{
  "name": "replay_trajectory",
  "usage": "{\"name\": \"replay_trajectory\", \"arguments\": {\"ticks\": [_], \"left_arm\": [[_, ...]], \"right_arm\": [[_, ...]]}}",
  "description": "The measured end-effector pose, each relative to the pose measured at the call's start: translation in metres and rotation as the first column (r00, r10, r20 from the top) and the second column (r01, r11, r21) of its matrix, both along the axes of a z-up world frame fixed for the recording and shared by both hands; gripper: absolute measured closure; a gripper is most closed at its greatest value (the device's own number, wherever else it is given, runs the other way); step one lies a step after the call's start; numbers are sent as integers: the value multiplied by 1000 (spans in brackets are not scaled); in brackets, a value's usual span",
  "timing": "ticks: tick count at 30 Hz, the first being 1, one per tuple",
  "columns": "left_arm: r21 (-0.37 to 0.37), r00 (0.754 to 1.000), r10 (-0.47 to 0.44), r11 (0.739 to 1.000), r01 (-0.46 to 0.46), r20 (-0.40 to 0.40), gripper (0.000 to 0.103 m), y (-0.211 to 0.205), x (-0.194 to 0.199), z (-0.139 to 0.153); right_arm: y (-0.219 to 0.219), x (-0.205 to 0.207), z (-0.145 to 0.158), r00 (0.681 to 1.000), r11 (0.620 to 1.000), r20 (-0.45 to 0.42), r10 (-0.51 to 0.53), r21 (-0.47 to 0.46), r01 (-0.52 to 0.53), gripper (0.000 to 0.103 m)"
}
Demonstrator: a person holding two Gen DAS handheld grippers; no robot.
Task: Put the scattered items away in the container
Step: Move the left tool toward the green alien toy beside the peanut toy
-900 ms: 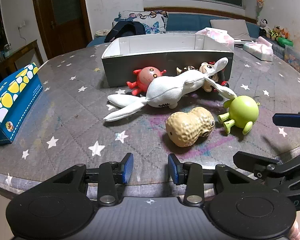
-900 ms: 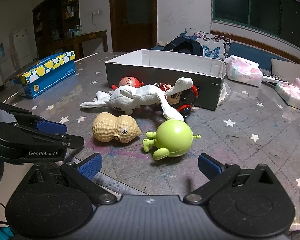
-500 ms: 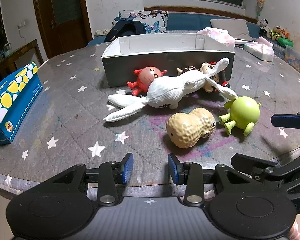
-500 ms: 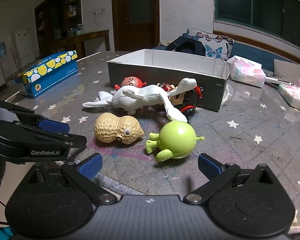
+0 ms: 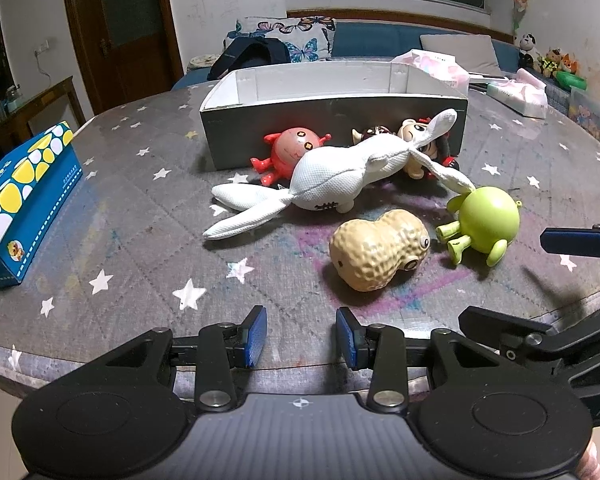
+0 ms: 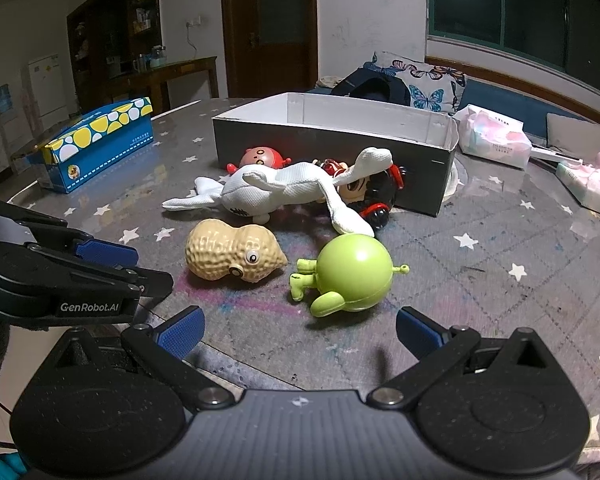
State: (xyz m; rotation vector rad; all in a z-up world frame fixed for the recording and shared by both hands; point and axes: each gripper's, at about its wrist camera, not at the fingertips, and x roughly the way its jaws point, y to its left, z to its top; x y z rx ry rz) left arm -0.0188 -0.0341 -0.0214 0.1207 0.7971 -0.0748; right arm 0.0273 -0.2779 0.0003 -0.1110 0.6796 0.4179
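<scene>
Well ahead of the left gripper point(image 5: 300, 336) and far off to its left sat a blue tissue box point(image 5: 24, 196) on the star-printed table point(image 5: 140, 240). Straight ahead, past a bare stretch of cloth, the white plush rabbit point(image 5: 332, 184) sprawled across the way, lying over a red round toy point(image 5: 290, 152) and a dark-haired doll point(image 5: 420, 148) that were pressed against the near wall of the grey box point(image 5: 332, 120) (open-topped, white inside). Nearer, just ahead and to the right of the left gripper, lay the peanut toy point(image 5: 378, 248), apart from its fingers. That gripper's blue pads stood a modest way apart, with nothing between them and nothing touched.

Ahead of the right gripper point(image 6: 300, 328), slightly to its right, the green round toy point(image 6: 352, 272) lay on its side, close to the fingertips but not between them; the rabbit's ear ended just behind it. The right gripper's jaws were spread wide and empty. Beyond the box to the right lay pink-and-white tissue packs point(image 6: 492, 136).
</scene>
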Motion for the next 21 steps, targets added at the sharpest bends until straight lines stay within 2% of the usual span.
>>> {"name": "replay_trajectory", "arguments": {"ticks": [21], "left_arm": [[5,1000,-1,1000,1,-4,62,1,2,-1]], "right_arm": [[4,-1,1,1000,1000,5,23,0,-23,0]]}}
